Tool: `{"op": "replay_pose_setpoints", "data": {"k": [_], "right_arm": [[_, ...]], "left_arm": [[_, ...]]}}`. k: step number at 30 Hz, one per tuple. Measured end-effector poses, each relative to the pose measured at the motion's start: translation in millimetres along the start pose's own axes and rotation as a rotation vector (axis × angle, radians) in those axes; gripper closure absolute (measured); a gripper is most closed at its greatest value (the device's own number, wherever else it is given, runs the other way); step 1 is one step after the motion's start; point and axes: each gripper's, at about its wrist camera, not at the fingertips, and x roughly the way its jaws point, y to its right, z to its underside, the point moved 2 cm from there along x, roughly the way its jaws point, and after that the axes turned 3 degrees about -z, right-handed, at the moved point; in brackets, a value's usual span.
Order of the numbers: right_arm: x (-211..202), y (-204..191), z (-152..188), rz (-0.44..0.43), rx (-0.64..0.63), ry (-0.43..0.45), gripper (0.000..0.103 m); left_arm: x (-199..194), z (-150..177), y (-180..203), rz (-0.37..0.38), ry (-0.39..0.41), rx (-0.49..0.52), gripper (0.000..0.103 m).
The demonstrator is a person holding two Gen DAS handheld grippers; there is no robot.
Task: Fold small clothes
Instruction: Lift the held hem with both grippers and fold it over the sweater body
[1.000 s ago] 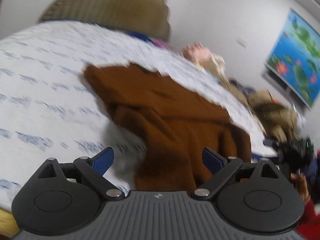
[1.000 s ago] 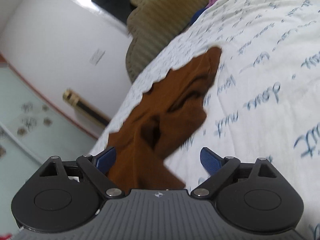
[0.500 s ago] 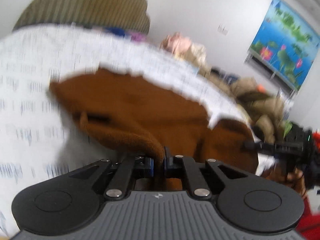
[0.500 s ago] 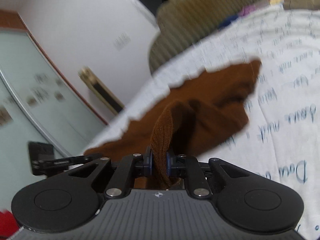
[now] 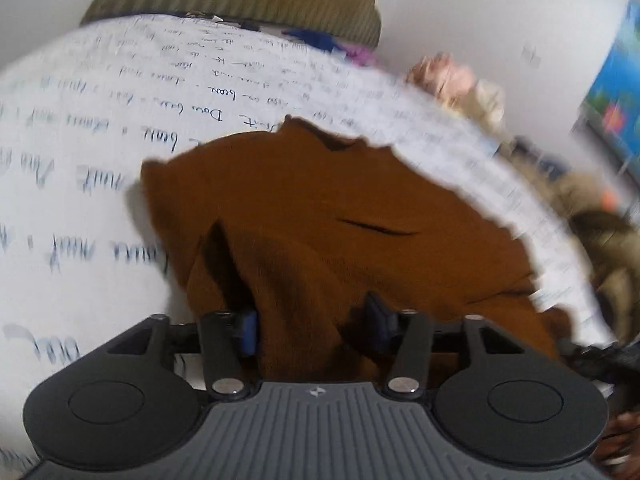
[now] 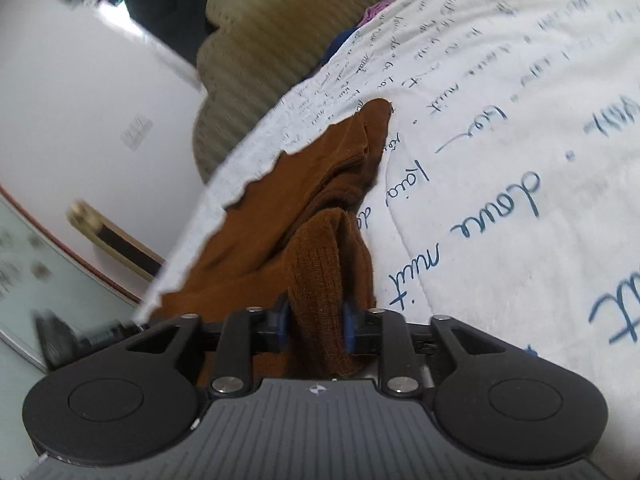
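Garment: brown knit garment (image 5: 320, 216), small, ribbed, lying on the white bedspread (image 5: 80, 280) with blue handwriting print; near edge doubled over toward us.
Left tool state: left tool (image 5: 312, 328) has its blue pads parted, with brown fabric lying loose between them; we judge nothing is pinched.
Right tool state: right tool (image 6: 314, 326) also stands part-spread, a thick ribbed roll of the knit sitting between the pads; whether the pads touch it we cannot tell for certain.
Change, left: half a second ago the left pads were pressed together on a fold of the knit; now they have sprung apart.
Change, right: same story, pressed tight on a raised ridge of fabric then, gap wider now.
Change, garment: a second ago it lay spread with a rumpled centre; now the near portion rests over the body.
Meaning: we judge one fold has just been laid and let go; further folds probably remain, since the shape is uneven.
Left view only: full width of the garment, its scalloped far hem, a dark crease across the middle, a clutter of soft toys (image 5: 452, 80) past the bed's far edge.
Right view only: garment seen end-on as a narrow strip, rib texture of the roll, olive corduroy headboard (image 6: 256, 40), pale wall.
Risk: fabric could catch on a pad when the tools draw back.
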Motion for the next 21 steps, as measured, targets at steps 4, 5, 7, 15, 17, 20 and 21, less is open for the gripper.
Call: {"op": "replay_pose_setpoints", "data": {"k": [4,5,7,15,17,20,21], "right_arm": [[-8,2,0,-0.042,0.029,-0.009,0.068],[-11,3,0,-0.052,0.033,-0.009,0.067],[-15,5,3,-0.078,0.052,-0.006,0.065],[-1,-1,7,-0.094,0.047,-0.03,0.067],[4,-4,7,-0.063,0.028,-0.037,0.087],[5,-11,10,-0.034,-0.006,-0.037,0.087],[0,-14,10,-0.041,-0.011,-0.03,0.088]], "left_arm": [[-41,18,-11,0.105,0.092,-0.091,0.016],[-47,25,-12,0.121,0.099,-0.098,0.016],[-52,41,-15,0.158,0.058,-0.113,0.016],[-20,68,8,0.236,0.002,-0.131,0.017],[-8,65,15,0.269,-0.003,-0.152,0.025],[8,69,20,0.259,-0.079,-0.169,0.093],[5,71,22,0.254,-0.06,-0.154,0.093]]}}
